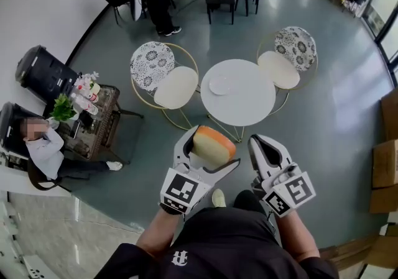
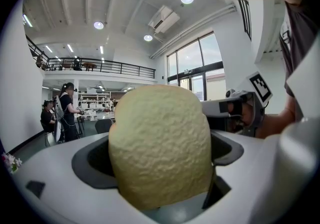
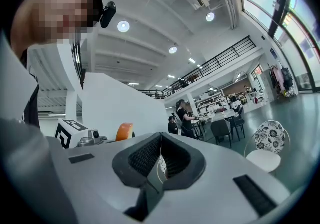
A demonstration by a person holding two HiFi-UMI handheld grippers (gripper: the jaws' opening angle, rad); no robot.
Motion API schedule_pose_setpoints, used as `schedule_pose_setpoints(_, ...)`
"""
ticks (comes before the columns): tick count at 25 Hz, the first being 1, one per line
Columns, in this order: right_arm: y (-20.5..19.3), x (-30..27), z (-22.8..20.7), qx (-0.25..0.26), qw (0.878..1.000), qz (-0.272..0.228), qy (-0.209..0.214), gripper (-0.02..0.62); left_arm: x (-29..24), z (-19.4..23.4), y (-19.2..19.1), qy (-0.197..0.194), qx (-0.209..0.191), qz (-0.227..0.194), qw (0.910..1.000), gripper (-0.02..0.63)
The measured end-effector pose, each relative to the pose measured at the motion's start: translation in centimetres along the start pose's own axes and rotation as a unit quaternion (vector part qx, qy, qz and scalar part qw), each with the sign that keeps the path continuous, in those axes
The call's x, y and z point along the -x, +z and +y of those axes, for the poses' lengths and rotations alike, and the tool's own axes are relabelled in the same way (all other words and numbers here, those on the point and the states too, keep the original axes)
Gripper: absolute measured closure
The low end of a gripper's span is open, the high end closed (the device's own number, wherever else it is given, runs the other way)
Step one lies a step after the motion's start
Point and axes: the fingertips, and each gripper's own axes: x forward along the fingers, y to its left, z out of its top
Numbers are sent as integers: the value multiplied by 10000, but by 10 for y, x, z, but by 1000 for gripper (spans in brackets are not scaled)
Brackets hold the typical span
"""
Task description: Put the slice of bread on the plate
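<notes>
Left tool (image 1: 210,152) grips the slice of bread (image 1: 215,143) between its jaws; right tool (image 1: 267,143) beside it, jaws together.

Right gripper (image 3: 161,154) closed (jaws touching), patterned chair (image 3: 270,137) beyond.

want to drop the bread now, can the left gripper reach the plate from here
Probably not yet. The left gripper holds the slice of bread over the floor, short of the round table, and the plate lies past its near edge. Nothing blocks the way; a step closer looks needed.
</notes>
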Motion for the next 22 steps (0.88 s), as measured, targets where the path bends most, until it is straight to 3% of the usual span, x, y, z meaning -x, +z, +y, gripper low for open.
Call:
schedule_pose_setpoints(8,2,-48,-35,-35,10000,55,-61,589,-39,45,-2,-62,70,81,9999,54)
schedule_pose_setpoints(22,31,-156,-146,-119,9992,100,362,589,-153,140,13,342,139,257,9990,54)
